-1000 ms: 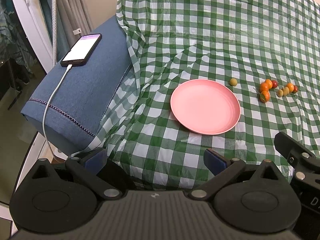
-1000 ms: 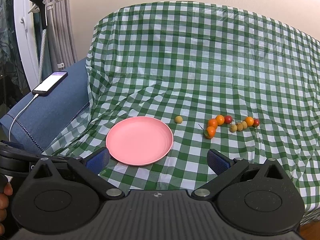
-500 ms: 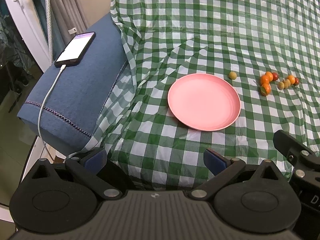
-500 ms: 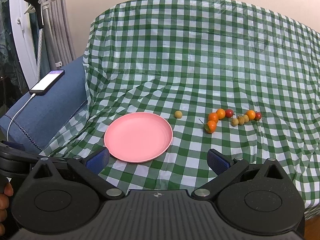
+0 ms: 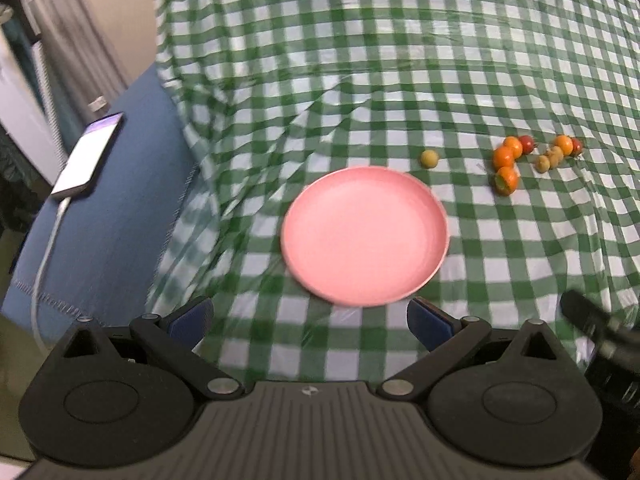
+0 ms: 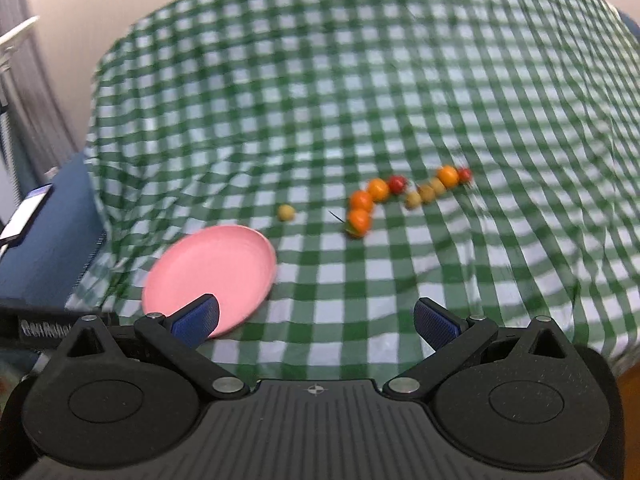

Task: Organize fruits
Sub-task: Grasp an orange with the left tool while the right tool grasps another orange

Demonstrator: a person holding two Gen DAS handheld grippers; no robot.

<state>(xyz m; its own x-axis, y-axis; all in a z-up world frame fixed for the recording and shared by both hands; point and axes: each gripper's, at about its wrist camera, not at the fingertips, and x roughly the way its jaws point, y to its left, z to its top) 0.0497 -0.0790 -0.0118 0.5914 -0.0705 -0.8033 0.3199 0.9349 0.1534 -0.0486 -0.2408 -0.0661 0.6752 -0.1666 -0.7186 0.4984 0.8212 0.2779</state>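
Note:
An empty pink plate lies on the green checked cloth; it also shows in the right wrist view. A lone yellow-green fruit sits just past its far right rim. Further right lies a cluster of small orange, red and yellowish fruits. My left gripper is open and empty, at the plate's near edge. My right gripper is open and empty, short of the fruits, right of the plate.
A blue cushion at the left carries a phone on a white cable. The cloth is wrinkled and drapes off the left and near edges. The right gripper's black body shows at the left wrist view's lower right.
Both grippers have moved forward and to the right over the cloth; the plate and the fruits now look nearer. Both stay open. The fruits and plate have not moved.

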